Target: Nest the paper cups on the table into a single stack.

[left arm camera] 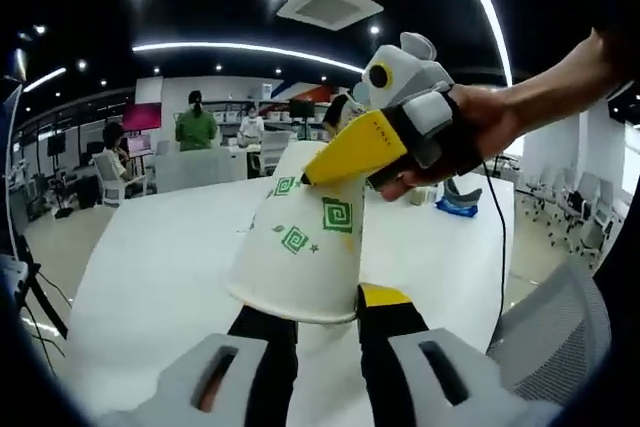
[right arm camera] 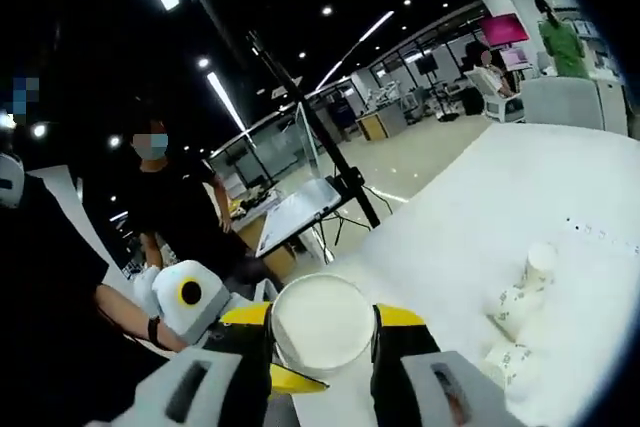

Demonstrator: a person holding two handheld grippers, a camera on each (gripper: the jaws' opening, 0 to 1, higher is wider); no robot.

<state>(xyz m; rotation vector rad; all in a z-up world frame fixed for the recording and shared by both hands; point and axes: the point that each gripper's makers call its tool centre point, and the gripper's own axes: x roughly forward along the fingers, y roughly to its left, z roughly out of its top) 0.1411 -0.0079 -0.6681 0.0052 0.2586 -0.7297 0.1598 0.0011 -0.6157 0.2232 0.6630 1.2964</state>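
Observation:
A white paper cup point(left arm camera: 300, 247) with green spiral prints hangs above the white table point(left arm camera: 150, 247), wide end toward my left gripper point(left arm camera: 320, 307), whose black, yellow-tipped jaws are shut on that end. My right gripper point(left arm camera: 320, 182) comes in from the right in a person's hand, and its yellow jaws clamp the cup's narrow end. In the right gripper view the cup's round end point(right arm camera: 322, 325) sits between the right gripper's point(right arm camera: 322, 319) jaws, with the left gripper point(right arm camera: 285, 379) just beyond. Several more paper cups point(right arm camera: 522, 285) lie on the table point(right arm camera: 480, 207) at the right.
A blue and white object point(left arm camera: 455, 205) lies at the table's far side. A grey mesh chair point(left arm camera: 560, 337) stands at the right edge. A person in black point(right arm camera: 165, 197) stands close by, beside a tripod stand point(right arm camera: 340, 187). People sit at desks point(left arm camera: 195, 127) in the background.

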